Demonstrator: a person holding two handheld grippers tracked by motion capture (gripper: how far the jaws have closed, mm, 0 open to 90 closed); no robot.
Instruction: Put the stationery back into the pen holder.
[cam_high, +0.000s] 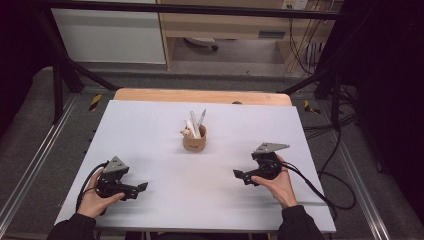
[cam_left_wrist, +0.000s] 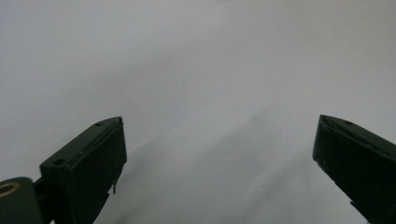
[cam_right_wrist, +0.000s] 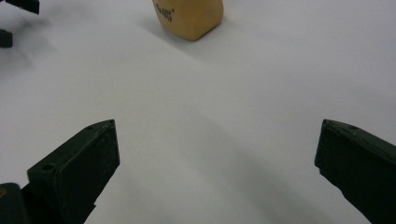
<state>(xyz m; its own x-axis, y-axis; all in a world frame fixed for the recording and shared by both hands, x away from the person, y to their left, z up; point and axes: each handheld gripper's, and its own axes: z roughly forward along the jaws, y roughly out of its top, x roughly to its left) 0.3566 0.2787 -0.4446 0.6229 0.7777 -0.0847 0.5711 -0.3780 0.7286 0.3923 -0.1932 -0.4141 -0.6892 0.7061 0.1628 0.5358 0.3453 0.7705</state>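
My right gripper (cam_high: 240, 175) sits low over the white table (cam_high: 150, 125), jaws spread wide, nothing between them. My left gripper (cam_high: 141, 189) rests near the left front corner, jaws likewise wide and empty. Both tips face inward across bare surface, well apart from each other. Clear room lies between the 2 grippers and out to the near edge. The wooden cup (cam_high: 194, 141) stands upright at table centre, far of both grippers and well apart from them. It holds white pens (cam_high: 195, 124), long axes near vertical, tips splayed upward and slightly right.
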